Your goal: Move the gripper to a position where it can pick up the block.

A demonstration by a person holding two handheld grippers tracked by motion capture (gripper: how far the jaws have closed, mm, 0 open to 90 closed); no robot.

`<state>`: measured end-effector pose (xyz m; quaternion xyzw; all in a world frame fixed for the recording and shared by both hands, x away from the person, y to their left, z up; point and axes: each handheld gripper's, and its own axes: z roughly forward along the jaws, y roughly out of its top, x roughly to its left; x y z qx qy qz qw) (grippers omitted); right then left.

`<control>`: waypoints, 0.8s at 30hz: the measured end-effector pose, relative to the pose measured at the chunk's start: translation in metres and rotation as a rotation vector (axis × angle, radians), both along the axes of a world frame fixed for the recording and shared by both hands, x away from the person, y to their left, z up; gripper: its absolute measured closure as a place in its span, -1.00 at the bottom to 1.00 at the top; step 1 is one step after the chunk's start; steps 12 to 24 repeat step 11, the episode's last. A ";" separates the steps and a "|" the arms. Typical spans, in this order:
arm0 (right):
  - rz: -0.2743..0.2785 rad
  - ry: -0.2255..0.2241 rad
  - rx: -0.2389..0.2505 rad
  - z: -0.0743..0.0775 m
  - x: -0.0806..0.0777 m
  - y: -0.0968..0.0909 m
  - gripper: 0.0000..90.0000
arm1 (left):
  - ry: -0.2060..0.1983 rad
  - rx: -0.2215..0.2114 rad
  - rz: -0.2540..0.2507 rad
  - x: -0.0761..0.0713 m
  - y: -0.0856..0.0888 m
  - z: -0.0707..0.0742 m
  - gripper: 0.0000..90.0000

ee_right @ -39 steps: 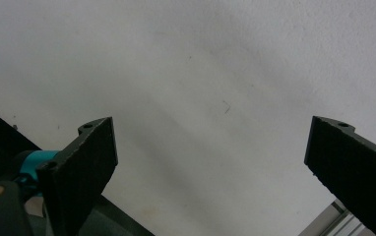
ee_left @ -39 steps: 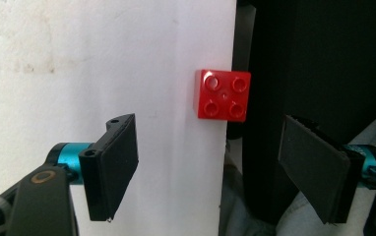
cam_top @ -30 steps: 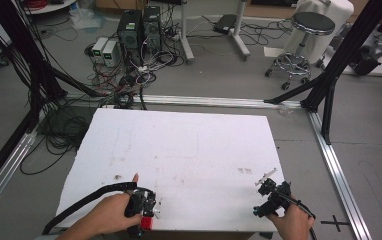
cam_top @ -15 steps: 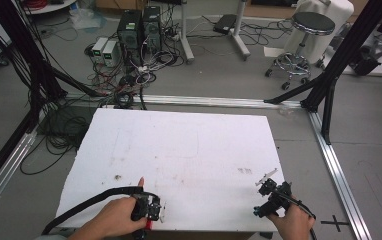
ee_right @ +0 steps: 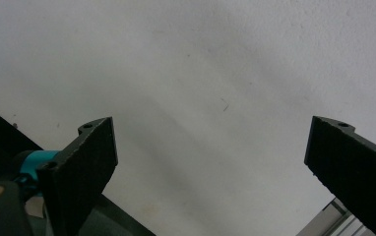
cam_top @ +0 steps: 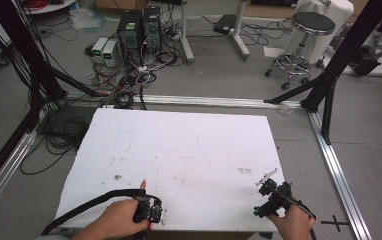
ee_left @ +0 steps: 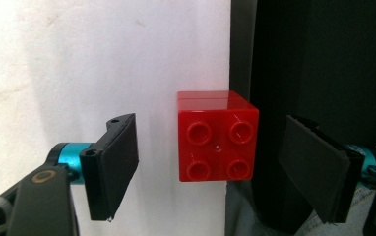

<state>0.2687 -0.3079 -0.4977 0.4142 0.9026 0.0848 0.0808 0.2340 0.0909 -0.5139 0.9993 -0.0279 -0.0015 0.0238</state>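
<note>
The red brick (ee_left: 218, 136), a block with 4 studs facing the left gripper view's camera, is sitting at the very edge of the white table (cam_top: 179, 145), on the side nearest the person. Its right-hand part is overhanging or just meeting the dark drop beyond the tabletop; I cannot tell which. The left gripper (ee_left: 218, 169) is straddling the brick with its 2 jaws spread wide, 1 to each side of the brick and neither touching it. In the high view this gripper (cam_top: 151, 212) is hovering at that near edge, with a hand (cam_top: 116, 220) wrapped around it.

The right gripper (ee_right: 210, 162) is idling well away from the brick, its jaws also spread and pinching nothing, with bare tabletop in front of it. In the high view it (cam_top: 271, 195) is waiting at the same near edge, far along it from the brick.

By my reading, the step in hand is the approach for a pick: the left gripper is lining up on the brick but not yet gripping. The next move is calling for the jaws to be centred on the brick's 2 flat side faces, eased forward slightly, and closed squarely, since a skewed squeeze could be nudging the brick off the edge.
</note>
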 end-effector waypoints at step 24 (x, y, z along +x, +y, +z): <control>0.004 0.006 -0.002 0.000 0.000 0.000 -0.89 | -0.002 0.002 -0.001 0.000 0.000 -0.001 -0.48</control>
